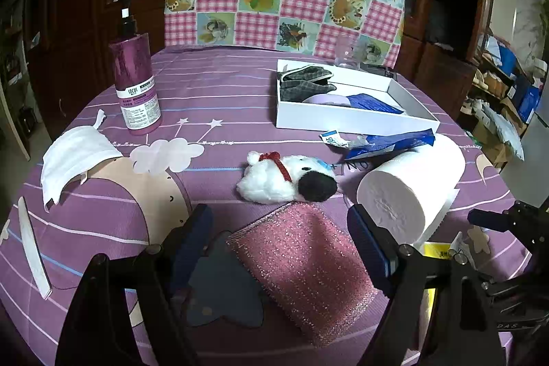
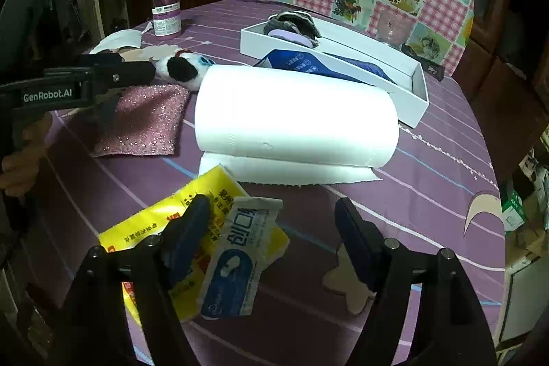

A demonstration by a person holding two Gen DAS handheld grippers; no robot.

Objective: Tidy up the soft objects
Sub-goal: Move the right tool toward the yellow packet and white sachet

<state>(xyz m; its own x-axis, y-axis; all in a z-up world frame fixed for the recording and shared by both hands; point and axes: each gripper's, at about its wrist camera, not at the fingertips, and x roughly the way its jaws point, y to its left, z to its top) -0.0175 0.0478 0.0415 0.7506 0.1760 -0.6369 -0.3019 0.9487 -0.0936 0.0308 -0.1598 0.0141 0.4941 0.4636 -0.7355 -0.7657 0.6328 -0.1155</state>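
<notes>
Left tool [image 1: 279,246] hovers spread above the pink glitter sponge [image 1: 302,270], nothing pinched. Right tool [image 2: 271,239] also spread, low over a white-and-blue sachet [image 2: 236,263] lying on a yellow packet [image 2: 164,228]; pads seem clear of both.

Soft things scattered on the purple-clothed bench [image 1: 223,98]: plush dog [image 1: 284,177] just beyond the sponge, paper roll [image 2: 295,115] on its side with a loose tail, face mask [image 1: 75,153] far left. White box [image 1: 357,119] already holds grey checked cloth.

Risks, as I judge: right tool could nip sachet and packet together, both thin and slippery. The sponge lies flat, so the pads may skid. The roll may unwind or roll off if nudged.
</notes>
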